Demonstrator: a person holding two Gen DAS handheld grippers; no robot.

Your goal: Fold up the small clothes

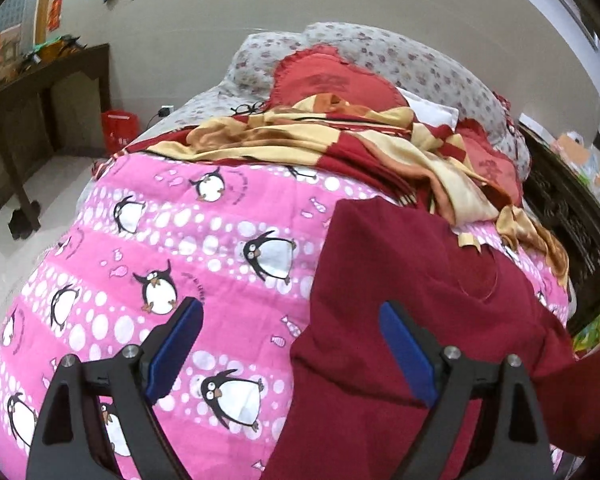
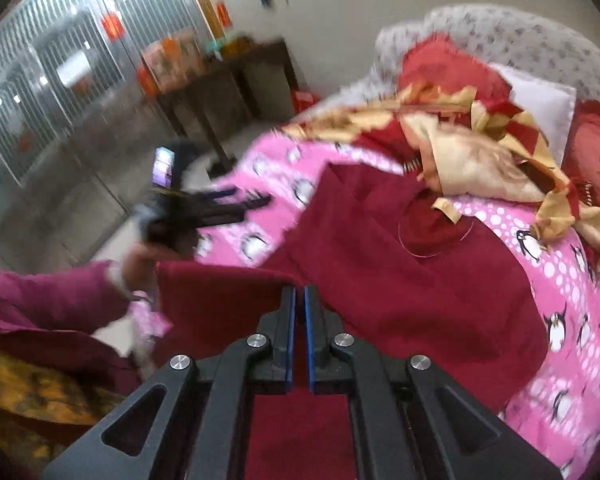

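Garment: maroon top (image 1: 400,272) on the penguin quilt (image 1: 188,240); soft, light, limp
Hold: hems, corners
Left tongs (image 1: 291,344): released, empty
Right tongs (image 2: 300,300): clenched on the maroon top's edge

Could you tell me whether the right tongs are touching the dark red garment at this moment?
Touching. The right wrist view shows the right tongs closed on a raised edge of the dark red garment, with cloth pinched between the blue pads.
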